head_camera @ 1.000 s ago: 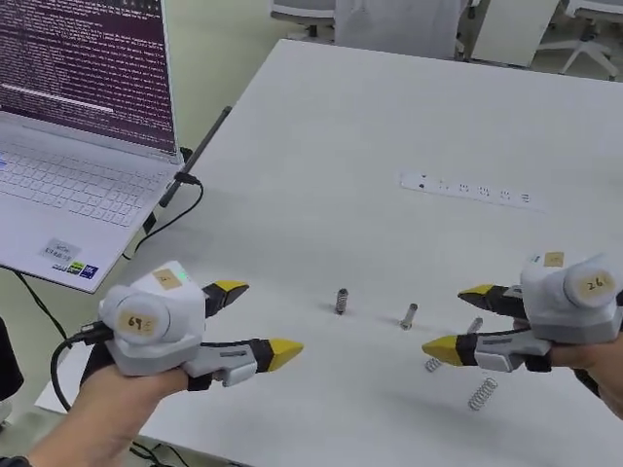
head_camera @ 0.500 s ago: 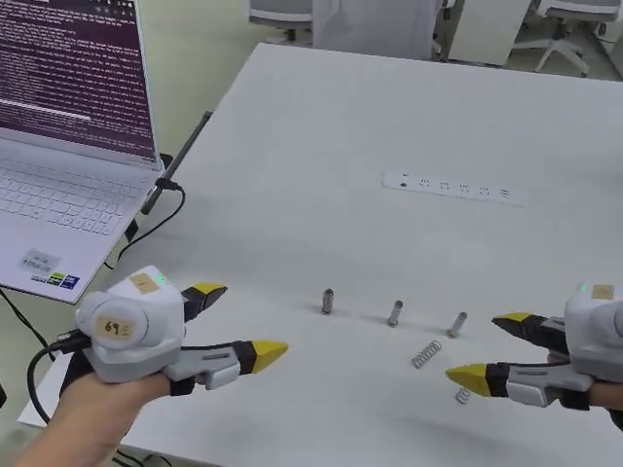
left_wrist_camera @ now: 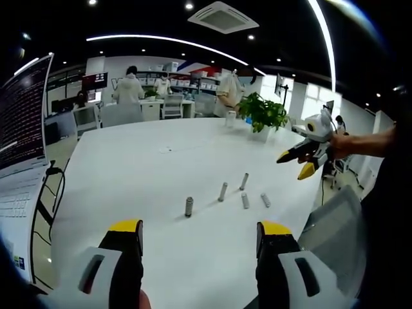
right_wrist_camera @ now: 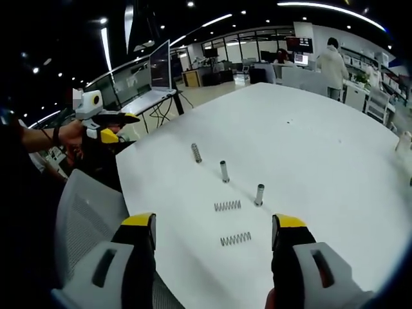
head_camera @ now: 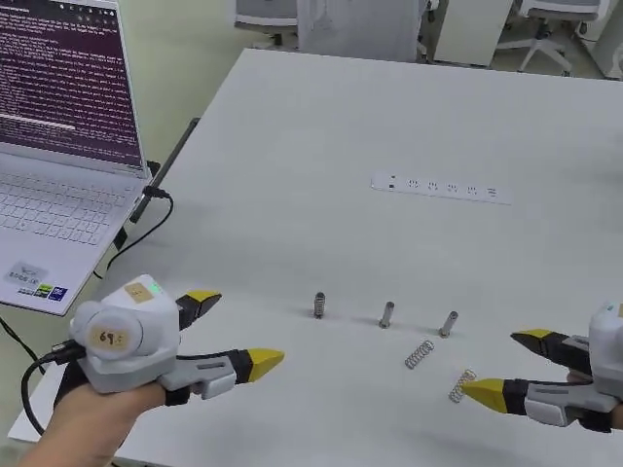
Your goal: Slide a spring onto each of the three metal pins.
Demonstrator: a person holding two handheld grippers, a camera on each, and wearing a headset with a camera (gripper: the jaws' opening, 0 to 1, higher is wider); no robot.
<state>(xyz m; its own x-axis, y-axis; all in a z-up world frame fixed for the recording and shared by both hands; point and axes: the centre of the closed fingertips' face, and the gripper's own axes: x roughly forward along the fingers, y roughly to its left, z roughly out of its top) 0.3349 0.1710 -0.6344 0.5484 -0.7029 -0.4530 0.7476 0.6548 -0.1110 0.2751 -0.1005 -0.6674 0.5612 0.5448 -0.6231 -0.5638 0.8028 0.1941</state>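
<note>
- Three short upright metal pins stand in a row on the white worktable [head_camera: 321, 146]. The left-hand pin [head_camera: 319, 305] already wears a coiled steel spring, while the middle pin [head_camera: 386, 314] and the right-hand pin [head_camera: 448, 324] are bare.
- Two more steel springs lie flat on the table, at about 5 o'clock from the middle pin in the head view. They are the farther loose spring [head_camera: 420, 354] and the nearer loose spring [head_camera: 461, 385].
- The yellow-tipped right gripper [head_camera: 501, 362] hovers with its jaws wide apart and nothing between them. The nearer loose spring sits just beside its lower tip, at about 9 o'clock.
- In the right gripper view the nearer loose spring [right_wrist_camera: 235, 239] lies ahead at 12 o'clock, between the jaw lines. Its long axis runs 9-to-3, from jaw to jaw.
- Closing from this attitude would probably press the coil end-on, so a roll of the wrist looks needed before the grasp.
- The yellow-tipped left gripper [head_camera: 241, 327] also has its jaws apart and empty. Both loose springs lie well off at its 3 o'clock, so the right gripper is the nearer one.
- One pin of three appears done, and picking up a spring is the likely next step.
</note>
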